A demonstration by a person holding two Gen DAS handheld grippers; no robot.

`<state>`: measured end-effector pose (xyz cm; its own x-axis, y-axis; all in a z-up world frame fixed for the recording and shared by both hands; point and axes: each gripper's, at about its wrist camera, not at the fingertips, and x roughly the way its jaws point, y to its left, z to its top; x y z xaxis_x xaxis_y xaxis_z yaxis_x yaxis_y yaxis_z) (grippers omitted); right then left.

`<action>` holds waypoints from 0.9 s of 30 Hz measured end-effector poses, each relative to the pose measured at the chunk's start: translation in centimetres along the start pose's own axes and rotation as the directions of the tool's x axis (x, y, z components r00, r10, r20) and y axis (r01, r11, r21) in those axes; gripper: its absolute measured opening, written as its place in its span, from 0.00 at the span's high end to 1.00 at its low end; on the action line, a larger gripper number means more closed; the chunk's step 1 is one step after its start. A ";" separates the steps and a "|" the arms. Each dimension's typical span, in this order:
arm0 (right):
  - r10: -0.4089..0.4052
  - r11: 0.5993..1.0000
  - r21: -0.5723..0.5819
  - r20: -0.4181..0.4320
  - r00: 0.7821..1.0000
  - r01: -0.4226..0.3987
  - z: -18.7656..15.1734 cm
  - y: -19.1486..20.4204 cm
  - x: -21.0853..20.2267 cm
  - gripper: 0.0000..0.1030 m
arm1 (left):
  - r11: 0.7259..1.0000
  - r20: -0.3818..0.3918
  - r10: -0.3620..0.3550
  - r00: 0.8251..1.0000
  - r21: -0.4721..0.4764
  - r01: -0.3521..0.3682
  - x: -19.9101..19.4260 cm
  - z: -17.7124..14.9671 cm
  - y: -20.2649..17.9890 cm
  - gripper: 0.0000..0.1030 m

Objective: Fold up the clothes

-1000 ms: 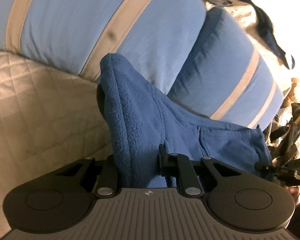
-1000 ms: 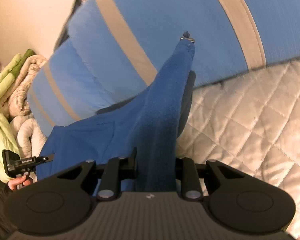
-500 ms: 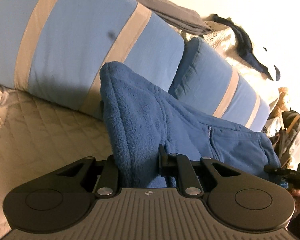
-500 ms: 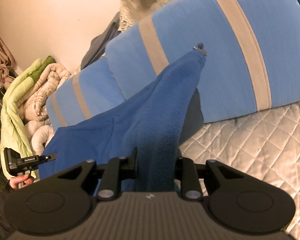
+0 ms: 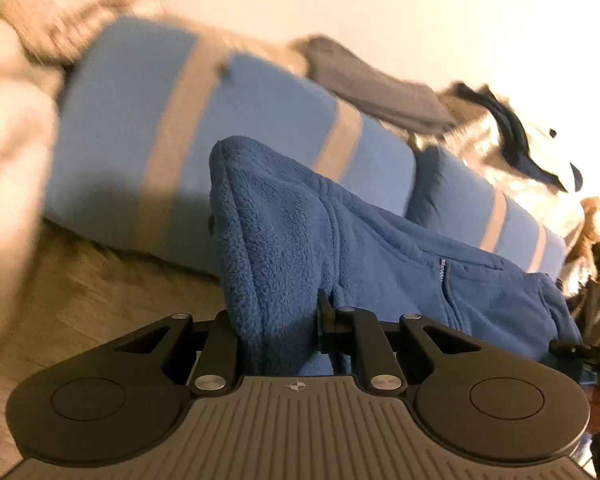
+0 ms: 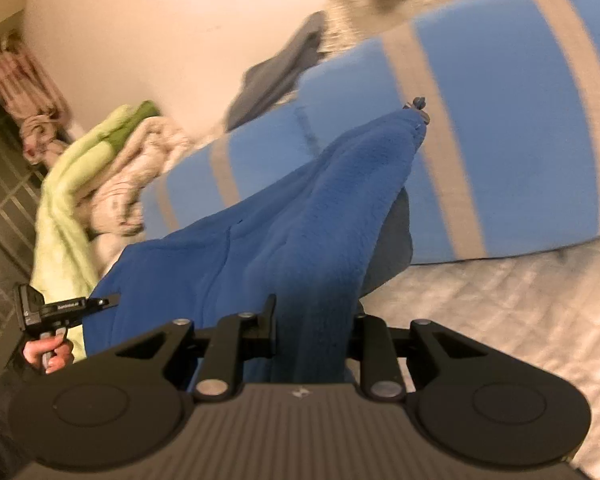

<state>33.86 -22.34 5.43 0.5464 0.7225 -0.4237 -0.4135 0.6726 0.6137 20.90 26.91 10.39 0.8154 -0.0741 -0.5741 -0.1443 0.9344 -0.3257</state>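
Both tongs pinch the blue fleece jacket (image 5: 340,248): left gripper (image 5: 276,340) clamped on one bunched edge, right gripper (image 6: 312,332) on the other, cloth strung between them above the quilted bed cover (image 6: 500,312). Risk: thick fleece bunched in narrow jaws may slip out if the two hands pull apart too hard, dropping one side; the loose zipper pull (image 6: 419,105) could also snag. Open room lies on the quilt below; the striped blue pillows (image 5: 188,128) close behind limit forward travel, clothes heaped on top, wall beyond.
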 end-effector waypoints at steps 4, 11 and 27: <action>0.080 0.997 -0.015 -0.020 0.997 -0.080 0.1 3.7 3.1 0.78 | 0.994 0.043 0.087 0.995 0.065 -0.089 -3.8 2.5 1.3 0.80; -0.153 0.970 -0.199 -0.047 0.987 0.141 -2.6 7.0 10.5 0.00 | 0.818 0.137 0.535 0.833 0.161 -0.552 -0.4 1.6 3.6 0.27; -0.206 0.968 -0.157 -0.058 0.977 0.195 -15.5 -1.0 7.8 0.00 | 0.880 0.231 0.427 0.874 0.116 -0.460 4.4 -4.4 8.0 0.18</action>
<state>27.24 -14.91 -8.81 0.5766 0.5764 -0.5791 -0.4082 0.8172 0.4069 20.86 32.55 1.95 0.7809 0.4143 -0.4675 -0.4370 0.8971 0.0650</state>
